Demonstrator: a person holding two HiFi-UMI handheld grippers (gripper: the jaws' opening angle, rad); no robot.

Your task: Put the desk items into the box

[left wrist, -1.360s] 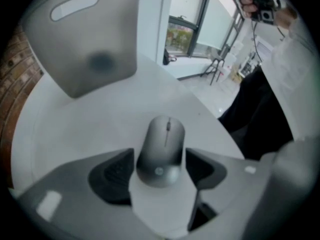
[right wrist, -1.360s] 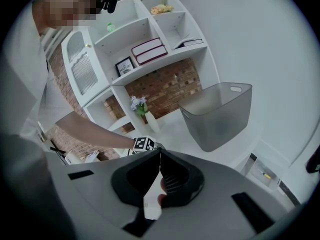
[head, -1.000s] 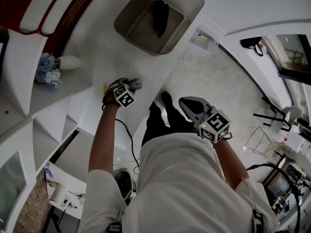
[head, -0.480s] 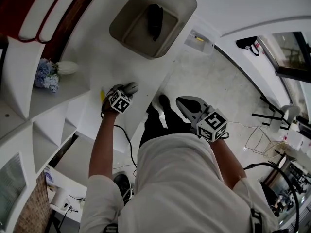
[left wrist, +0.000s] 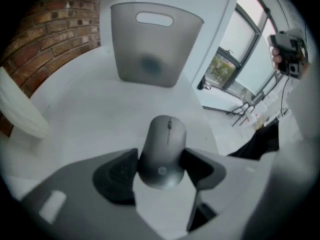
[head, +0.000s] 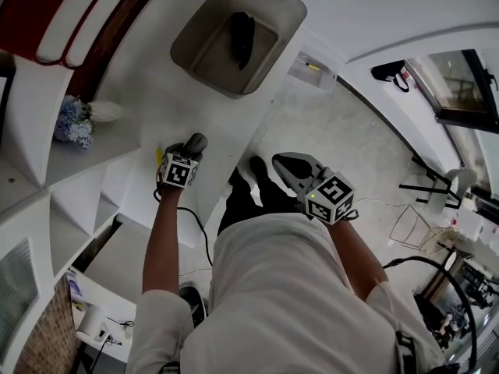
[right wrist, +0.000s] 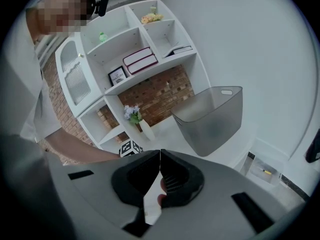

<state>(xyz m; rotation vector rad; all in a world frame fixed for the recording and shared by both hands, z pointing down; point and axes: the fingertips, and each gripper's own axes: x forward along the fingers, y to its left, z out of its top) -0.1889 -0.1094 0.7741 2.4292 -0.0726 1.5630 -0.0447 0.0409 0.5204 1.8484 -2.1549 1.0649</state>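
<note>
One grey box (head: 290,23) on the white surface (head: 156,92), one dark thing (head: 242,37) lying inside it, can't tell what it is; one grey mouse (left wrist: 162,151), clamped by its back end in the left tool (head: 189,148), nose pointing at the box, just above the surface; left arm stretched out forward; right tool (right wrist: 160,156) pinched closed on nothing, held close to the body over the floor; one yellow bit (head: 158,156) beside the left tool, mostly hidden.

readable text: none I can make out | mouse (left wrist: 161,151): small round logo, too blurred | framed sign (right wrist: 118,76) on shelf (right wrist: 167,62): print too small
</note>
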